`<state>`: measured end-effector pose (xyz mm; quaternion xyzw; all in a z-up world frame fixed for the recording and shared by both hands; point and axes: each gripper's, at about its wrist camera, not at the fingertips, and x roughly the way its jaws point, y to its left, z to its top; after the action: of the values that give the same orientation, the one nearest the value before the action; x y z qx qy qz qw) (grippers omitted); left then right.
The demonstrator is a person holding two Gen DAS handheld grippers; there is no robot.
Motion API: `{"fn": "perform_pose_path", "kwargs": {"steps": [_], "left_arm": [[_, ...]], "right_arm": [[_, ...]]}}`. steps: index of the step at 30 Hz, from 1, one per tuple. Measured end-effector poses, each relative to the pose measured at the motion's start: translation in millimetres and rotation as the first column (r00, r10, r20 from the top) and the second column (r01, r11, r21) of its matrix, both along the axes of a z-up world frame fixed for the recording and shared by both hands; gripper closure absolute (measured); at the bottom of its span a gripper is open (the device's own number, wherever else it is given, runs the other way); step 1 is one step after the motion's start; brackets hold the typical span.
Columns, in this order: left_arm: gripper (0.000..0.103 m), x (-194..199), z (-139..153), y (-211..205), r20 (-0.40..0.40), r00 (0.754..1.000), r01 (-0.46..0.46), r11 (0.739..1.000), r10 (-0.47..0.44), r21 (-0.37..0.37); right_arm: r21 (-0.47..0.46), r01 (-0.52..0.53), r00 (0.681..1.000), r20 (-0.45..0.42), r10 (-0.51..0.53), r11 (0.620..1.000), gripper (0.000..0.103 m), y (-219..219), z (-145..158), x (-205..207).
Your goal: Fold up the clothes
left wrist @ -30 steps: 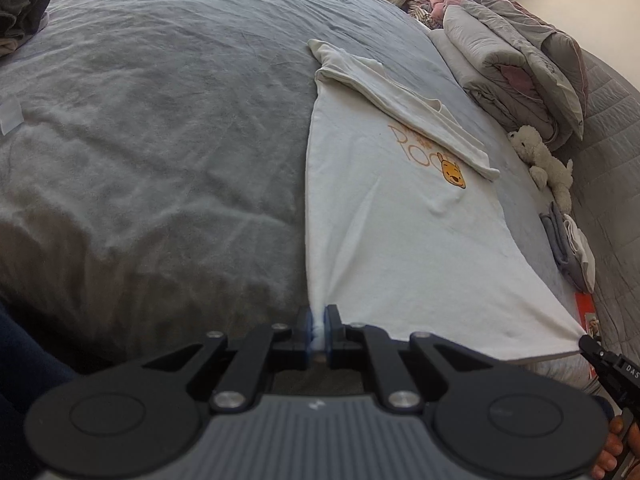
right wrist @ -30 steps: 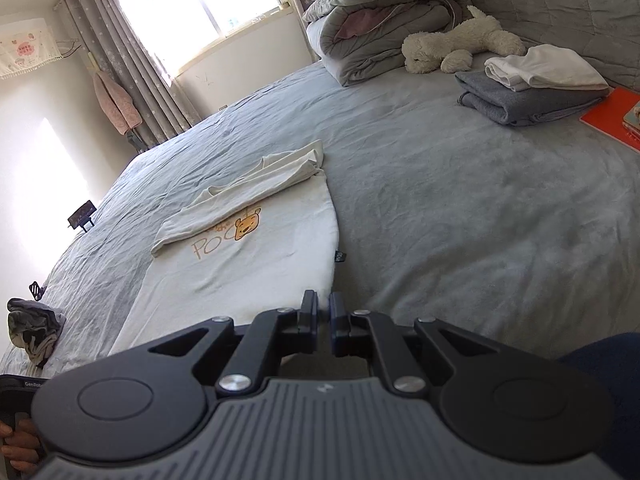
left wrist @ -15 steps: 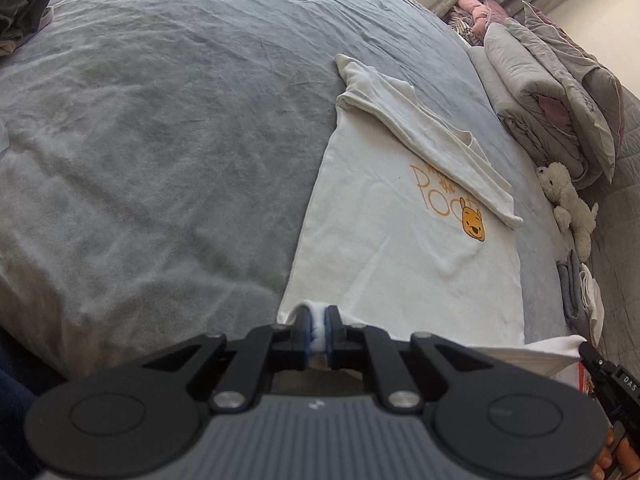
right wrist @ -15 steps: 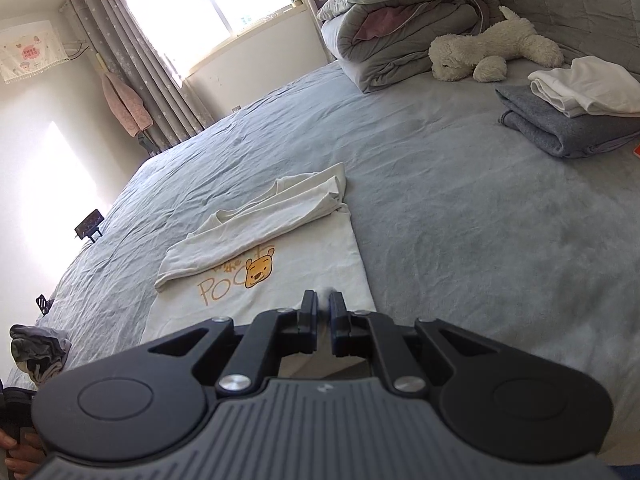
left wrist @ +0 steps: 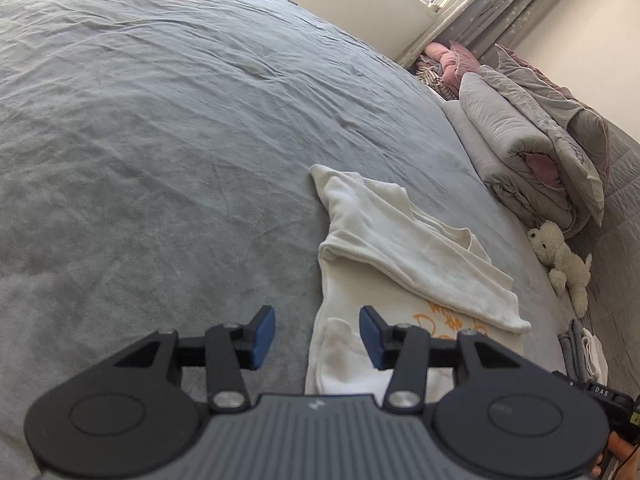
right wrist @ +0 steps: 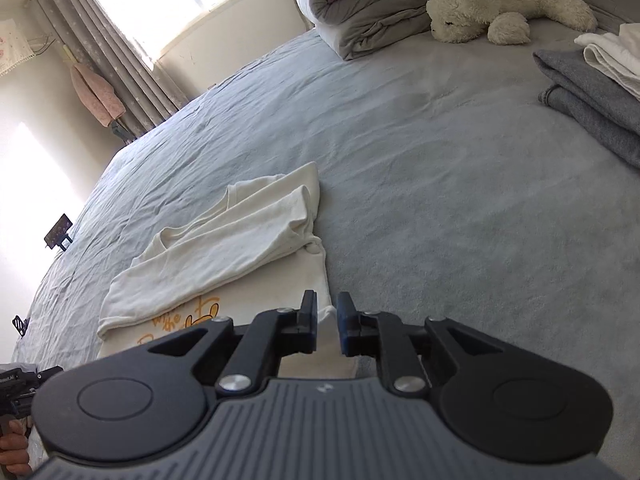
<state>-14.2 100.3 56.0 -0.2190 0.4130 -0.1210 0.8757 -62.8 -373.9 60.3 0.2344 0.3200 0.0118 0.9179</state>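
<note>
On the grey bed the white T-shirt now lies with its near hem folded up toward the printed chest, and the left gripper and right gripper are both opening, letting go of corners they gripped a second ago.

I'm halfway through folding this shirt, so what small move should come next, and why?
Probably draw both claws back clear of the shirt. The left claw and right claw are opening, and the hem now lies folded up over the print, so the cloth seems released and this fold looks done.
</note>
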Motion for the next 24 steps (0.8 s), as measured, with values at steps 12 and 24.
{"fn": "perform_pose_path", "kwargs": {"steps": [12, 24], "left_arm": [[0.053, 5.2, -17.6, -52.9, 0.03, 0.985, 0.157, 0.956, -0.169, 0.248], [0.094, -2.3, -11.9, -58.1, 0.075, 0.984, 0.128, 0.932, -0.162, 0.338]], "right_arm": [[-0.255, -0.198, 0.98, -0.087, 0.181, 0.946, 0.064, 22.2, -4.3, 4.6], [-0.358, -0.23, 0.97, -0.161, 0.183, 0.905, 0.097, 44.7, -20.6, 18.1]]}}
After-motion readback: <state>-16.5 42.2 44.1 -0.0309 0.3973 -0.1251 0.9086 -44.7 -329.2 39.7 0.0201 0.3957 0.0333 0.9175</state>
